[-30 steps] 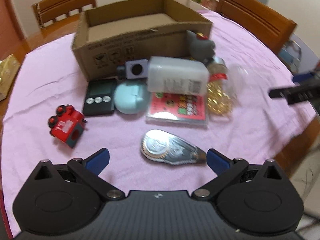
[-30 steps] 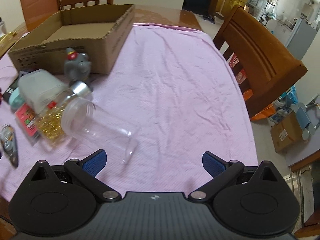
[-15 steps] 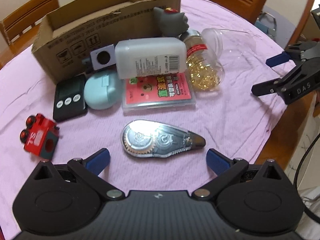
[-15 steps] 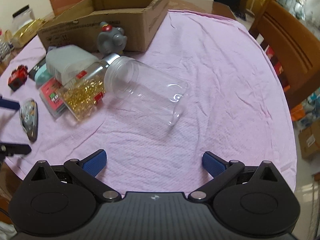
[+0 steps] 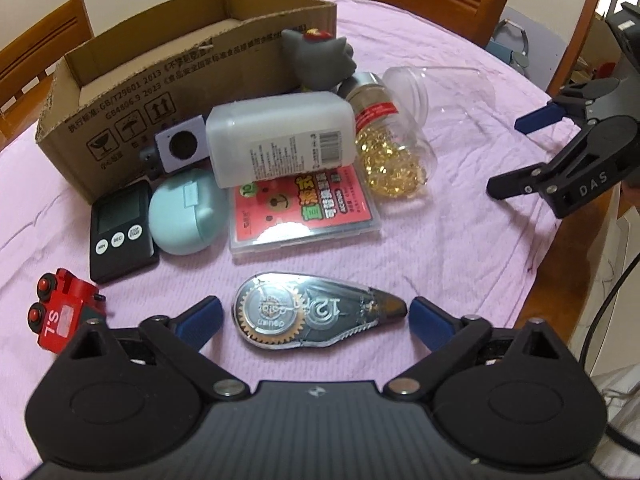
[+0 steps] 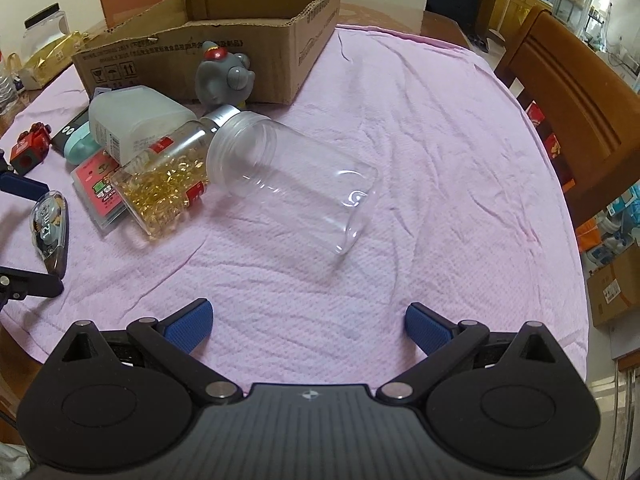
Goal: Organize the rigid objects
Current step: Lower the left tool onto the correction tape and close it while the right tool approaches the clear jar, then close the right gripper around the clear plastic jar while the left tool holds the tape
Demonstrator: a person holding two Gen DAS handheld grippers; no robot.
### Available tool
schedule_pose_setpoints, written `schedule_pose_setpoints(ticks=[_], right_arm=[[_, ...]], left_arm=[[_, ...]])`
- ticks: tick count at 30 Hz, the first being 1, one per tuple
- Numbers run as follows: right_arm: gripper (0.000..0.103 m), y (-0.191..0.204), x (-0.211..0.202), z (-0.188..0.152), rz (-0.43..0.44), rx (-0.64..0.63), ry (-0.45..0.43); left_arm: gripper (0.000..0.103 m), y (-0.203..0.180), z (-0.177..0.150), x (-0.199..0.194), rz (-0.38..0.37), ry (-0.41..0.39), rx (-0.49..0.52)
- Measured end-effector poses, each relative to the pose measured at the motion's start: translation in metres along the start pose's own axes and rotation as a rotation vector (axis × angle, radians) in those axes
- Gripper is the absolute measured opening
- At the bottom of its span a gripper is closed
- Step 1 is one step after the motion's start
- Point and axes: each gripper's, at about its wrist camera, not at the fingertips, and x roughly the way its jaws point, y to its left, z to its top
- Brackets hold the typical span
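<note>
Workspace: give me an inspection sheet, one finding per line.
Surface: pink cloth over a wooden table, wrinkled.
Job's things: correction tape, timer, red toy train, card case, white bottle, capsule jar and clear jar lie outside the cardboard box; grey figurine stands against it.
Clutter: gold packet at the table's far edge.
Grippers: left gripper closing around the correction tape, pads not touching; right gripper open, empty.
Cables: black cable off the table edge.
Surroundings: wooden chairs, doorways.
</note>
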Motion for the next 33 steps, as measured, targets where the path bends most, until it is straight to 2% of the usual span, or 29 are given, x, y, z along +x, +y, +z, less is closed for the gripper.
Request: schedule_pose_setpoints(ticks=[2, 6, 11, 14, 18, 24, 33], right_arm=[[0.103, 0.000, 0.001, 0.001, -0.005, 0.009, 0.006], [0.103, -0.001, 0.002, 0.003, -0.012, 0.021, 0.015], [0.103, -0.001, -0.002, 0.006, 0.005, 0.049, 0.019], [0.103, -0.001, -0.009, 0.015, 0.044, 0.084, -0.007], [0.103, 0.000, -0.013, 0.032, 0.062, 0.129, -0.030], [0.103, -0.001, -0.006, 0.056, 0.079, 0.235, -0.011], [0.103, -0.002, 0.009, 0.077, -0.021, 0.327, 0.001]], left_arm=[[0.089, 0.000, 0.002, 0.000, 0.007, -0.003, -0.011], [0.090, 0.003, 0.003, -0.001, 0.041, 0.002, -0.065], [0.090, 0.026, -0.002, -0.004, 0.163, -0.001, -0.221], [0.090, 0.039, -0.008, -0.006, 0.176, -0.003, -0.308], [0.090, 0.041, -0.009, -0.006, 0.183, -0.008, -0.314], [0.090, 0.041, -0.007, -0.003, 0.179, -0.013, -0.307], [0.090, 0.047, -0.006, -0.002, 0.173, -0.019, -0.314]])
